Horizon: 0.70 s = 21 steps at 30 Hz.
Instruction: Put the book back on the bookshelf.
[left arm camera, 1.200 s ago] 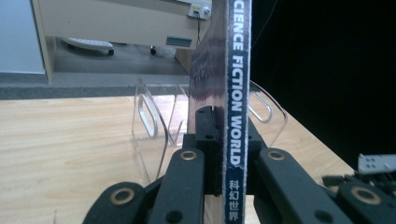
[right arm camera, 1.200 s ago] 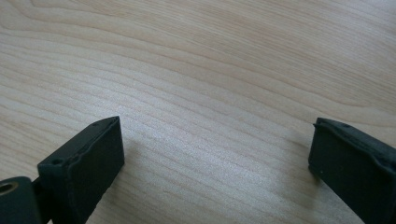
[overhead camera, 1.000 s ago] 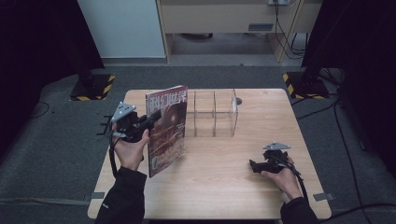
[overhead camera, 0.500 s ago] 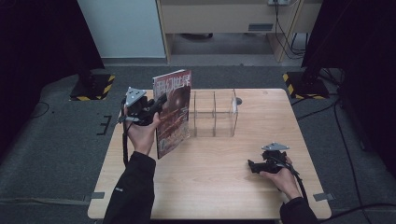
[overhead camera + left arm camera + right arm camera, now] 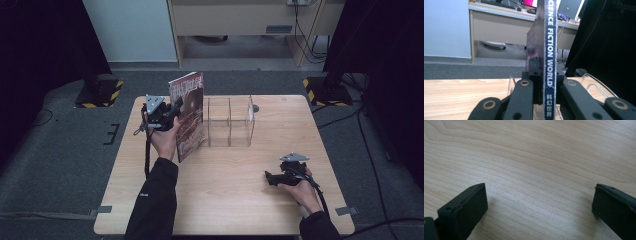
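Holding one magazine (image 5: pixel 189 114) upright by its spine, the left gripper (image 5: pixel 176 108) is clamping it just beside the clear organizer (image 5: pixel 230 122) on the table (image 5: pixel 225 195). I judge it is going into a slot, not yet inside. The right gripper (image 5: pixel 270 178) is resting wide open, empty. One magazine, one organizer, two grippers.
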### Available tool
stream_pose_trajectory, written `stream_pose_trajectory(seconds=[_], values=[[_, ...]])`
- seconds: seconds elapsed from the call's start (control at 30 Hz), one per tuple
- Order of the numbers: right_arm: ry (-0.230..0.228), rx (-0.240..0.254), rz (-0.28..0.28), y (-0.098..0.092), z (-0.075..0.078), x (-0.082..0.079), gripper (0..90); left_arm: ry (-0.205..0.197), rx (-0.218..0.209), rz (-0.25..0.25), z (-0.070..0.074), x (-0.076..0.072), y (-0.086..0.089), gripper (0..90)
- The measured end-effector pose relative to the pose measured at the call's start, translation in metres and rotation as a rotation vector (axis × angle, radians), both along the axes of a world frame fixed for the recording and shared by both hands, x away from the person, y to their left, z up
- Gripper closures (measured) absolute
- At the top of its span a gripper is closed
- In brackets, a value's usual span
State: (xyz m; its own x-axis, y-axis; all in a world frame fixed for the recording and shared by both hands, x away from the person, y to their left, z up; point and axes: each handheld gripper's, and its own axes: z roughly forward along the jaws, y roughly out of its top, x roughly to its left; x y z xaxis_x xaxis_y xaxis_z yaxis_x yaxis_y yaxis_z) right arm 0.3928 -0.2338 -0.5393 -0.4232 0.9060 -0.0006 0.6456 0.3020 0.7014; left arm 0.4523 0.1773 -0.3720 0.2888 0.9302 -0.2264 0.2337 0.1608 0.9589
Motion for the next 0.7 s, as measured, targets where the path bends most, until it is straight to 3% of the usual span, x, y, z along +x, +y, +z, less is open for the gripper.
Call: stream_pose_trajectory(seconds=[0.13,0.3,0.7], values=[[0.0,0.0,0.0,0.0,0.0,0.0,0.5,-0.04,-0.03,0.006,-0.008,-0.003,0.002,83.3],[-0.001,0.0,-0.002,0.001,0.0,-0.001,0.7,-0.043,0.013,-0.017,-0.011,-0.013,0.006,82.6],[0.003,0.006,-0.002,0.001,0.0,-0.001,0.4,0.009,0.086,-0.075,-0.024,-0.061,0.029,81.7]])
